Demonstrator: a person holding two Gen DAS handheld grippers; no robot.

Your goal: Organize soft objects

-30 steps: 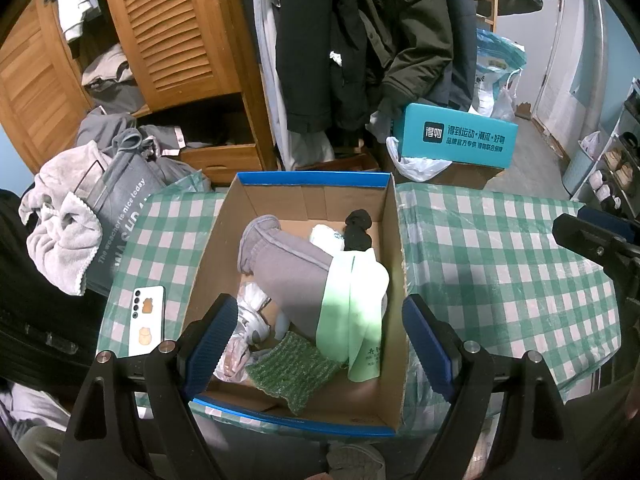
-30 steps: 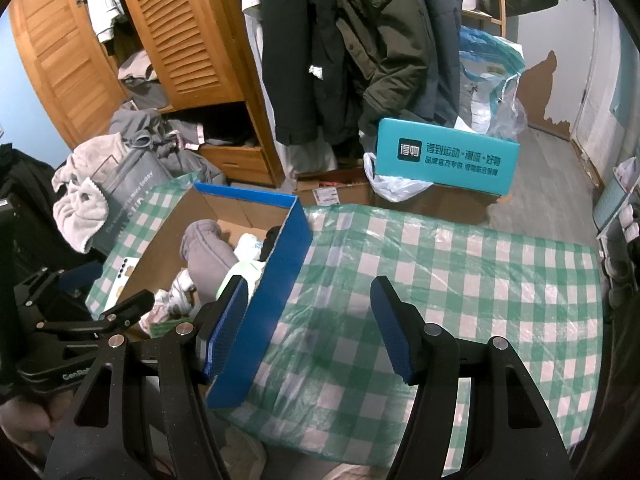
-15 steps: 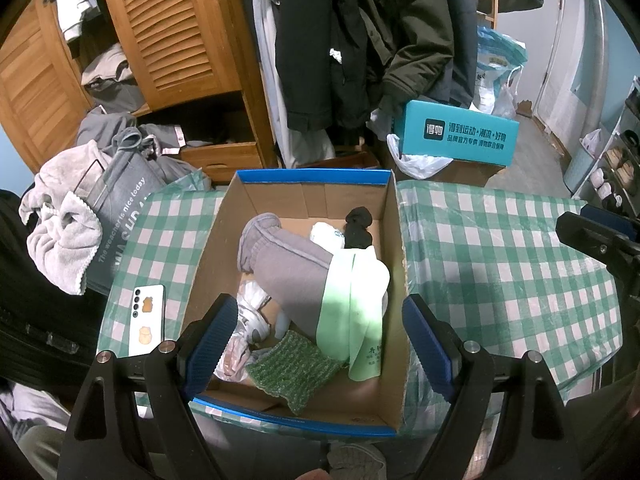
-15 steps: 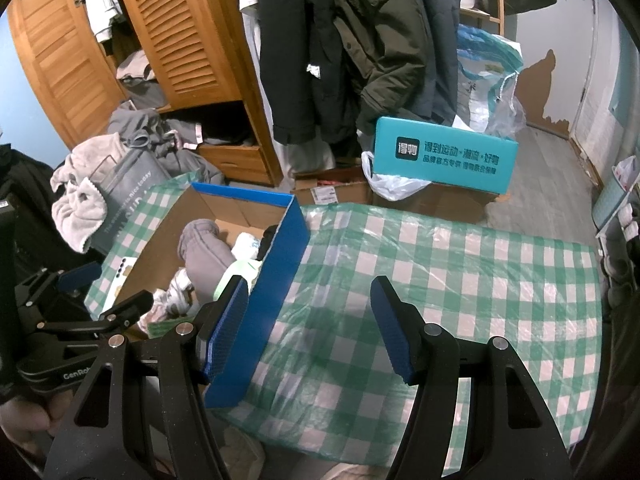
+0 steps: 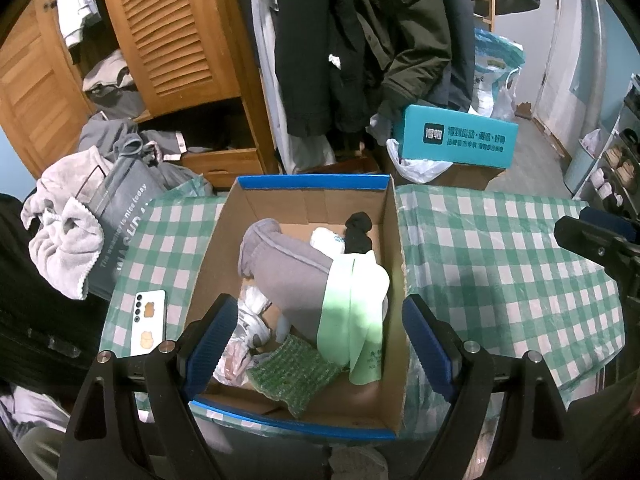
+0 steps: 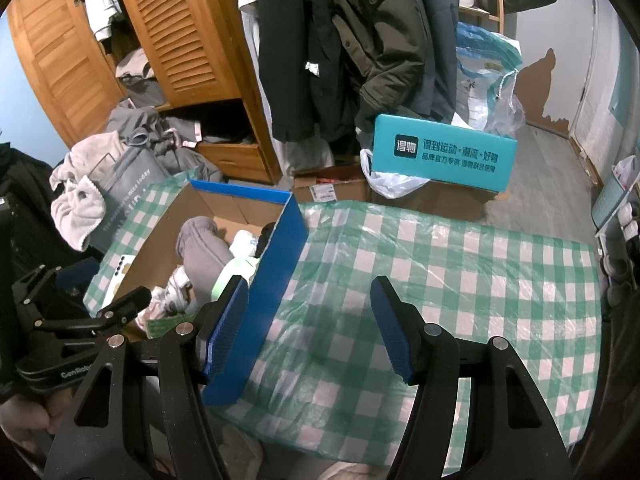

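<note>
An open cardboard box point(image 5: 394, 232) with a blue rim stands on the green-checked tablecloth point(image 5: 500, 264). Inside lie a grey garment point(image 5: 288, 276), a light green cloth point(image 5: 352, 320), a black sock point(image 5: 359, 232), a white bundle point(image 5: 328, 238), a green knitted piece point(image 5: 294, 372) and white crumpled items point(image 5: 252, 320). My left gripper point(image 5: 320, 344) hangs open above the box's near end, nothing between its blue pads. My right gripper point(image 6: 308, 328) hovers open over the cloth beside the box's blue wall point(image 6: 272, 288), holding nothing.
A white phone point(image 5: 149, 322) lies on the cloth left of the box. A grey bag point(image 5: 120, 220) with a pale towel point(image 5: 60, 236) leans at the table's left. Behind stand a wooden wardrobe point(image 5: 168, 40), hanging coats point(image 5: 360, 40) and a teal box point(image 5: 456, 136).
</note>
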